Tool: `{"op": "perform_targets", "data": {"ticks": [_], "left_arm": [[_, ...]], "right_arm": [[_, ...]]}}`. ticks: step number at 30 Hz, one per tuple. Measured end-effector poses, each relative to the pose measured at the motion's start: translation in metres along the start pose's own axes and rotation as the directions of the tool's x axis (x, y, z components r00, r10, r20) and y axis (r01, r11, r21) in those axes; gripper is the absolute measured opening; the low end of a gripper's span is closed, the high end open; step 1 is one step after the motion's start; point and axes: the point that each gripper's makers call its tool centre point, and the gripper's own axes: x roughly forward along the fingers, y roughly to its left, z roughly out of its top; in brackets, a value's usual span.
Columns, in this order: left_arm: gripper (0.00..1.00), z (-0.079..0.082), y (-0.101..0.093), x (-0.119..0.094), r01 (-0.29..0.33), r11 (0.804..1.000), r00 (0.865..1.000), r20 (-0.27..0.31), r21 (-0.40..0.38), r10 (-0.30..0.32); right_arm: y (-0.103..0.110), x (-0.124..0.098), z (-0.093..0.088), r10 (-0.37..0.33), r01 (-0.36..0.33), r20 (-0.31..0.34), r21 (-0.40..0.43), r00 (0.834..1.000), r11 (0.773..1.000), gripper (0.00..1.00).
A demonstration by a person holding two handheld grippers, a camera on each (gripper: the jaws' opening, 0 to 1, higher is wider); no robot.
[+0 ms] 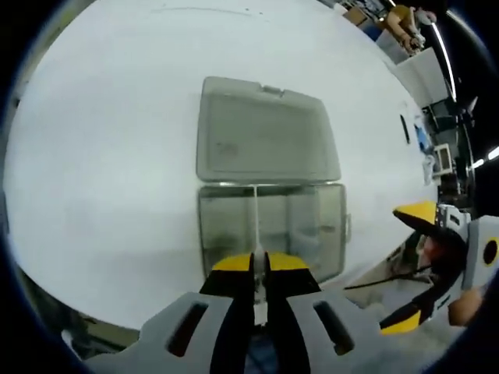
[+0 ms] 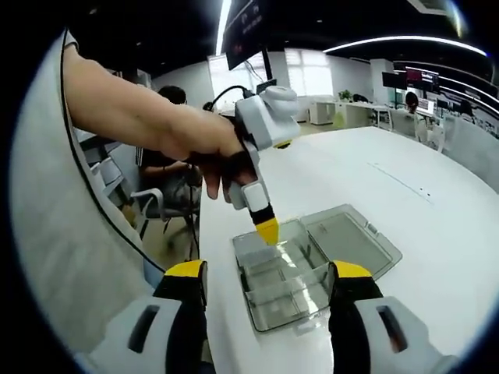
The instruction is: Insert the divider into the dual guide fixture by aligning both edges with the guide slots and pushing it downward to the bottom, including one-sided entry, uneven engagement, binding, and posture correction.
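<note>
A clear plastic box (image 1: 304, 226) lies on the white table (image 1: 117, 171) with its lid (image 1: 265, 132) folded open behind it. In the left gripper view my left gripper (image 1: 260, 265) is shut on a thin clear divider (image 1: 255, 218). The divider is seen edge-on, standing upright across the left-middle of the box. The right gripper view shows the same left gripper (image 2: 267, 230), held by a hand, tip down over the box (image 2: 292, 300) near its far-left corner. My right gripper (image 2: 269, 269) is open, just short of the box, with nothing between its jaws. It also shows open at the right edge of the left gripper view (image 1: 409, 266).
The box sits near the table's front edge (image 1: 156, 312). A person's arm (image 2: 132, 109) reaches in from the left. Chairs (image 2: 152, 206) and a seated person stand beyond the table's left side. Open white tabletop (image 2: 437, 202) spreads to the right of the open lid (image 2: 351, 241).
</note>
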Motion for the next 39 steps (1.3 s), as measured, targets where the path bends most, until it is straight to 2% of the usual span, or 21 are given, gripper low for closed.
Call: {"op": "perform_targets", "data": {"ticks": [39], "left_arm": [[0.0,-0.0016,-0.0004,0.0031,-0.029,0.999,0.999,-0.036,0.026,0.03]], "right_arm": [[-0.0034,-0.0011,0.0003,0.001,-0.001,-0.01,-0.003,1.0,1.0,0.6]]}}
